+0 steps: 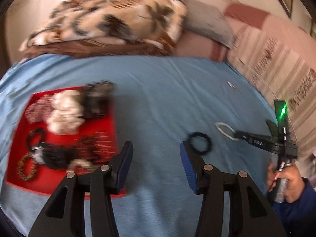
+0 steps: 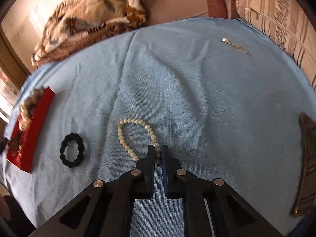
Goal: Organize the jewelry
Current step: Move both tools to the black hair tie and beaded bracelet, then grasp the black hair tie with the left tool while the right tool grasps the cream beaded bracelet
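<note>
A pale bead bracelet (image 2: 121, 134) lies on the blue cloth (image 2: 197, 98), and my right gripper (image 2: 158, 147) is shut on its near end. In the left wrist view the same bracelet (image 1: 223, 126) shows with the right gripper (image 1: 238, 134) pinching it from the right. A black ring-shaped band (image 2: 72, 153) lies just left of the beads, and sits close beyond the right fingertip of my left gripper (image 1: 156, 145), as the band (image 1: 199, 143) shows. The left gripper stands open with nothing between its fingers. A red tray (image 1: 104, 122) at the left holds several bands, bracelets and scrunchies.
A small pendant on a thin chain (image 2: 225, 39) lies far back on the cloth. A patterned blanket (image 1: 118, 19) is heaped behind, with pillows (image 1: 276, 59) at the right. A brown flat object (image 2: 308, 167) lies at the right edge. A person's hand (image 1: 292, 179) grips the right tool.
</note>
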